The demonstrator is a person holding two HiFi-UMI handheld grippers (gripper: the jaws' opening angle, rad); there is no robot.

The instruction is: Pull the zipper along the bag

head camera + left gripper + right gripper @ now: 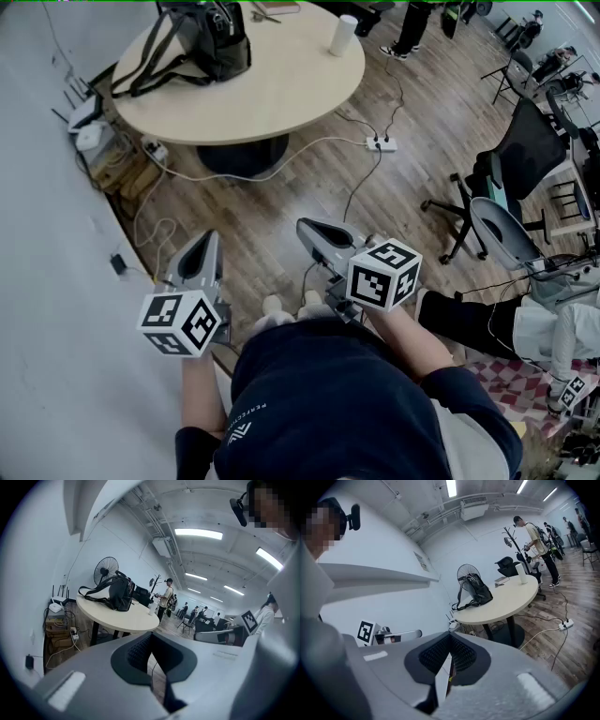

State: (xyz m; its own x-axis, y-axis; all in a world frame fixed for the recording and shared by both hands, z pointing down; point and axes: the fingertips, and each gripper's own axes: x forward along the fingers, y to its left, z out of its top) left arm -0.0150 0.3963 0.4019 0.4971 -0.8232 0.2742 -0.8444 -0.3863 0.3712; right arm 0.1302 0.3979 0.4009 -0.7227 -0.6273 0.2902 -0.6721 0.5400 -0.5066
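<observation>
At far left, low by the wall, we see a white router w/ cables round it. Next comes the left tongs, held in the air over the wood floor. Its jaws are pressed together w/ nothing btwn them, and it points toward the round counter, well apart from it. The black bag stands on the counter's left part, untouched by either tool. Its straps trail off to the left, toward the counter's edge. Right of the bag, near the far rim, stands a white cup.

The right tongs hangs just beside the left one, also over the floor and aimed at the counter. Its jaws are closed too, w/ nothing held. In its own view the bag sits well beyond the tips, w/ a fan behind it. Further right, a white power strip lies on the floor near the counter's base, and a black office chair stands at the right side
</observation>
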